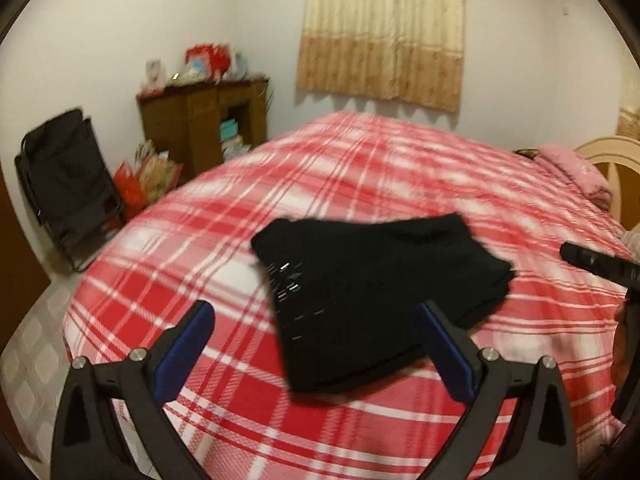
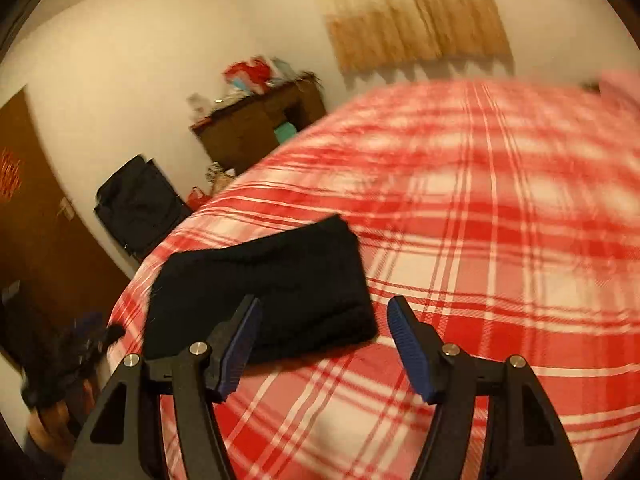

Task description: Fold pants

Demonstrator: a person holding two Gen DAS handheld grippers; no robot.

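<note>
Folded black pants (image 1: 372, 300) lie on the plaid bed (image 1: 400, 168).

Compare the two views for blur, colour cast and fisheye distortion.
Left wrist view: cooler, whiter light, mild motion blur, black pants fairly readable, bedspread bulging from fisheye warp. Right wrist view: warmer yellow cast, heavier smear across the curtain and plaid, tilted horizon, dark vignette at the corners.

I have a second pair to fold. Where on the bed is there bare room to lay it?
Bare plaid bedspread lies right of the folded pants and beyond them toward the curtain. The pink pillow crowds the far right corner.
</note>
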